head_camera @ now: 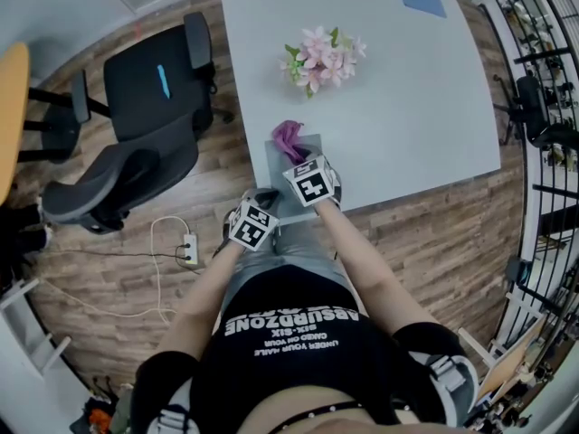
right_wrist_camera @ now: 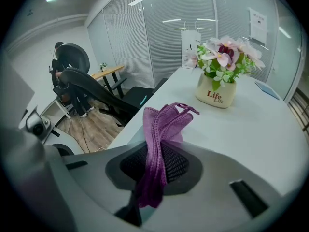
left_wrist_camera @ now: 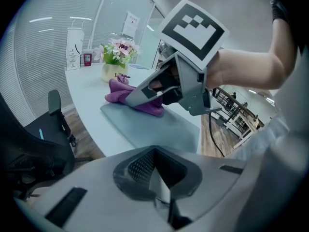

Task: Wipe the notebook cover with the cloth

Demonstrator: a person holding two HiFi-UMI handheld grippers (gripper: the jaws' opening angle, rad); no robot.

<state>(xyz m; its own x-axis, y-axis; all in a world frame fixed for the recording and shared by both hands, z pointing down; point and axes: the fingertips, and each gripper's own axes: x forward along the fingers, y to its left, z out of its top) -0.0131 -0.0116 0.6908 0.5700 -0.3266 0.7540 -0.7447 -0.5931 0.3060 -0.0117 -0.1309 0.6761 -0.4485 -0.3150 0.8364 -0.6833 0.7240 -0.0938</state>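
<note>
The notebook (head_camera: 277, 172) lay flat on the table (head_camera: 407, 107), and the table's edge ran right along the notebook's near side. The right gripper (head_camera: 296, 157) pinched the purple cloth (head_camera: 289, 138) tight between its jaws. The cloth sat in a bunch on the far end of the notebook.

The left gripper (head_camera: 264, 199) was just off the notebook's near left corner. Its jaws were pressed together with nothing in them.

Nothing held the notebook down. A hard wipe might have pushed it along, or tipped it off that near edge.

The cloth was scrunched up, so only a small bit would rub the cover. The hard jaw tips might have scraped it too.

A flower pot (head_camera: 321, 61) stood past the notebook's far end. A long push that way might have bumped it.
</note>
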